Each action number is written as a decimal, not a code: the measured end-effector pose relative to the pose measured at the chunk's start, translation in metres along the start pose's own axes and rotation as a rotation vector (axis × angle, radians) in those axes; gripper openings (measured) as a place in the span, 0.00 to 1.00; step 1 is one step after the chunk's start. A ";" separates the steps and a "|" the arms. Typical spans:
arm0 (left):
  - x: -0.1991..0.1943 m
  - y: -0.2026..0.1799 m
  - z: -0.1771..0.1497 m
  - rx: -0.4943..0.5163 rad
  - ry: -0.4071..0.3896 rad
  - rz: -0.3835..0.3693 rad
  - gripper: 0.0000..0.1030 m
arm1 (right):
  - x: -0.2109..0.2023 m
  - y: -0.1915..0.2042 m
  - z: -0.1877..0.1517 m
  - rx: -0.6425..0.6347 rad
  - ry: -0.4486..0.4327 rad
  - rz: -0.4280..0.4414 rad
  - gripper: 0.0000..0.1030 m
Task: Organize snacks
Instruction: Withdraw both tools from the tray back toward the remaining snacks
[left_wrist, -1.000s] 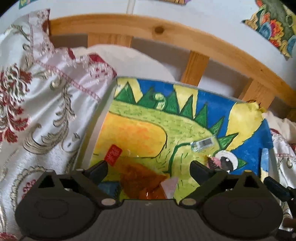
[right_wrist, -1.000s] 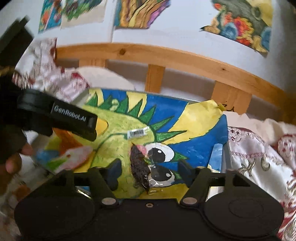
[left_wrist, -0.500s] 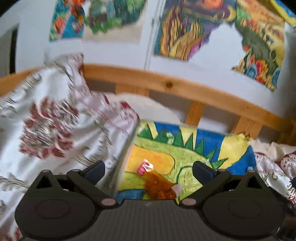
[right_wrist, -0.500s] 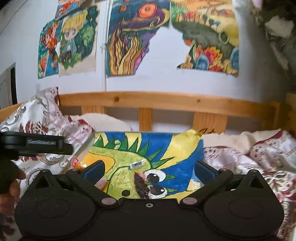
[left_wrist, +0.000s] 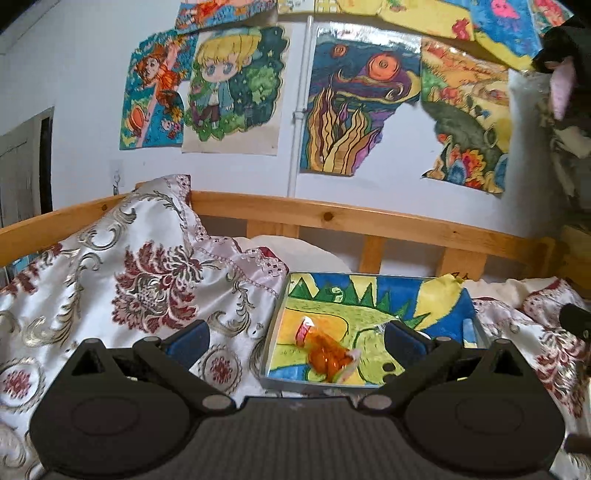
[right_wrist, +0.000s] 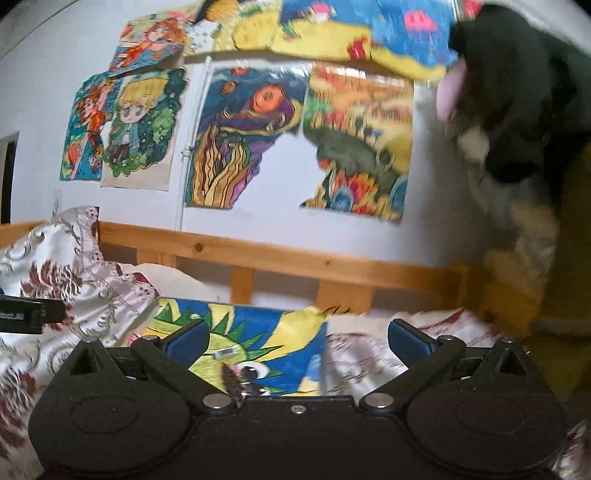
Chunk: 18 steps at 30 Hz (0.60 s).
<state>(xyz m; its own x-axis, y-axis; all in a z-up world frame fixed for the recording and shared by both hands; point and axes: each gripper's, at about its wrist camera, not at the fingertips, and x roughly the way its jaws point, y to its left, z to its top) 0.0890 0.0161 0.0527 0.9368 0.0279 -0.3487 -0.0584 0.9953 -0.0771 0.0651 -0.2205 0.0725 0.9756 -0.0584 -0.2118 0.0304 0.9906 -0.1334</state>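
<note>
A shallow tray (left_wrist: 373, 306) lined with a green dragon drawing lies on the bed. An orange snack packet (left_wrist: 327, 354) with a red label lies in its near left part. My left gripper (left_wrist: 297, 338) is open and empty, held above and in front of the tray. In the right wrist view the same tray (right_wrist: 288, 332) shows with a dark snack packet (right_wrist: 232, 384) lying near the dragon's eye, partly hidden by the gripper body. My right gripper (right_wrist: 297, 339) is open and empty, above the tray's right edge.
A white and red floral quilt (left_wrist: 129, 288) is bunched up left of the tray. A wooden bed rail (left_wrist: 369, 221) runs behind it, below a wall of coloured drawings. A dark plush toy (right_wrist: 517, 92) hangs at the upper right. The left gripper's tip (right_wrist: 29, 314) shows at the far left.
Both grippers have drawn back and tilted up from the tray, so the wall and drawings now fill the views. The two packets stay in the tray.
</note>
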 end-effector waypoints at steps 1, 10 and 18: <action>-0.007 0.001 -0.004 -0.003 -0.002 -0.006 1.00 | -0.006 0.002 -0.001 -0.016 -0.003 -0.003 0.99; -0.047 0.003 -0.033 0.057 0.044 -0.071 1.00 | -0.054 0.010 -0.013 -0.021 0.098 0.102 0.99; -0.052 0.006 -0.067 0.104 0.161 -0.080 1.00 | -0.067 0.020 -0.040 -0.014 0.243 0.132 0.99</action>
<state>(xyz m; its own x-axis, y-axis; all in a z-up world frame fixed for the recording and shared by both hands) 0.0168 0.0144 0.0080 0.8694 -0.0581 -0.4907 0.0576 0.9982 -0.0161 -0.0080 -0.2021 0.0450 0.8901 0.0415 -0.4539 -0.0983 0.9899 -0.1022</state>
